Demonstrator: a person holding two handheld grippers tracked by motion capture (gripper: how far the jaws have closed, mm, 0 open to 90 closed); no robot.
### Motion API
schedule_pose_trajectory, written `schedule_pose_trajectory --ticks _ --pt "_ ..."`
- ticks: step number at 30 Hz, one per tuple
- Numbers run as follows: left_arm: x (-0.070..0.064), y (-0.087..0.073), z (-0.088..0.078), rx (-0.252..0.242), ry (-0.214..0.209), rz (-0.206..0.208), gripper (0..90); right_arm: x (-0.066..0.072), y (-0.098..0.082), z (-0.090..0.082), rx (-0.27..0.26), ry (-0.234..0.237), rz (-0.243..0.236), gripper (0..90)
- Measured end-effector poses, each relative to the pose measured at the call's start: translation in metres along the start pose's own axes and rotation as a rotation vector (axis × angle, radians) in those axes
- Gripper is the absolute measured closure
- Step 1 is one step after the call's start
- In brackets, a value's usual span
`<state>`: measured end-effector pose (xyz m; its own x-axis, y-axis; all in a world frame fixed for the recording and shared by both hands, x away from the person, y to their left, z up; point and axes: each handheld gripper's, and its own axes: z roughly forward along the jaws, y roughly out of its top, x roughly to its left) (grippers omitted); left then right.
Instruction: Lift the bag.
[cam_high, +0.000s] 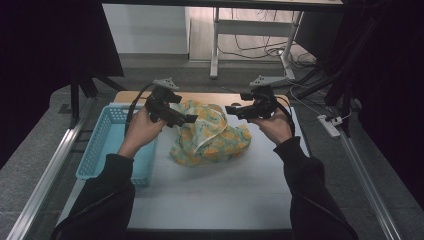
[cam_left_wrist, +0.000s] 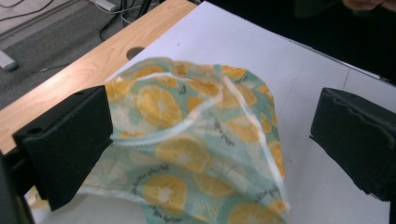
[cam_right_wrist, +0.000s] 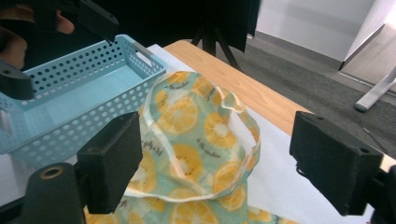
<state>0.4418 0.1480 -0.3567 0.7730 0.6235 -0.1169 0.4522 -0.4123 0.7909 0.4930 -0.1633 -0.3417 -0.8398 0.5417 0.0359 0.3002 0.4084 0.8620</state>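
Note:
A crumpled cloth printed with orange slices on pale green lies heaped on the white mat, slightly left of the middle. My left gripper is at the cloth's upper left, its jaws wide apart. In the left gripper view the cloth bulges up between the jaws of the left gripper, and neither pad presses on it. My right gripper hovers at the cloth's upper right. In the right gripper view the right gripper is open, with the cloth rising just beyond and below its jaws.
A light blue perforated basket stands at the mat's left edge, close beside the cloth, and looks empty. A wooden tabletop strip with a round hole runs along the far edge. Cables lie on the floor beyond.

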Motion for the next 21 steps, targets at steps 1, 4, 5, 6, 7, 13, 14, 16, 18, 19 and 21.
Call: schedule_pose_trajectory --ticks 1,4,5,6,7,13,14,16,18,19,21 --pt "0.000 -0.003 0.000 -0.002 -0.002 -0.003 0.0 0.001 -0.002 -0.001 -0.001 0.000 0.002 14.9" --pt "-0.002 -0.013 -0.001 -0.010 -0.007 -0.012 0.0 0.005 -0.008 -0.003 -0.006 0.003 0.005 11.8" --pt "-0.003 -0.017 -0.002 -0.013 -0.006 -0.014 0.0 0.006 -0.010 -0.004 -0.006 0.005 0.007 10.9" --pt "-0.005 -0.021 -0.002 -0.014 -0.004 -0.014 0.0 0.007 -0.013 -0.004 -0.003 0.001 0.005 10.1" --pt "-0.006 -0.025 -0.003 -0.015 -0.002 -0.012 0.0 0.008 -0.016 -0.004 0.004 -0.005 0.002 8.2" --pt "-0.014 -0.051 -0.004 -0.019 -0.002 -0.038 0.0 0.015 -0.038 -0.002 0.041 0.008 0.001 6.3" --pt "-0.015 -0.056 -0.004 -0.017 0.001 -0.042 0.0 0.017 -0.041 -0.002 0.043 0.014 0.002 6.1" --pt "-0.017 -0.065 -0.006 -0.018 0.006 -0.056 0.0 0.020 -0.048 -0.003 0.042 0.022 -0.003 5.0" --pt "-0.020 -0.073 -0.008 -0.025 0.010 -0.066 0.0 0.023 -0.054 -0.005 0.048 0.021 -0.019 4.3" --pt "-0.021 -0.077 -0.009 -0.025 0.010 -0.071 0.0 0.025 -0.058 -0.006 0.050 0.018 -0.026 4.2" --pt "-0.023 -0.085 -0.011 -0.030 0.011 -0.079 0.0 0.028 -0.065 -0.008 0.056 0.023 -0.033 4.2"
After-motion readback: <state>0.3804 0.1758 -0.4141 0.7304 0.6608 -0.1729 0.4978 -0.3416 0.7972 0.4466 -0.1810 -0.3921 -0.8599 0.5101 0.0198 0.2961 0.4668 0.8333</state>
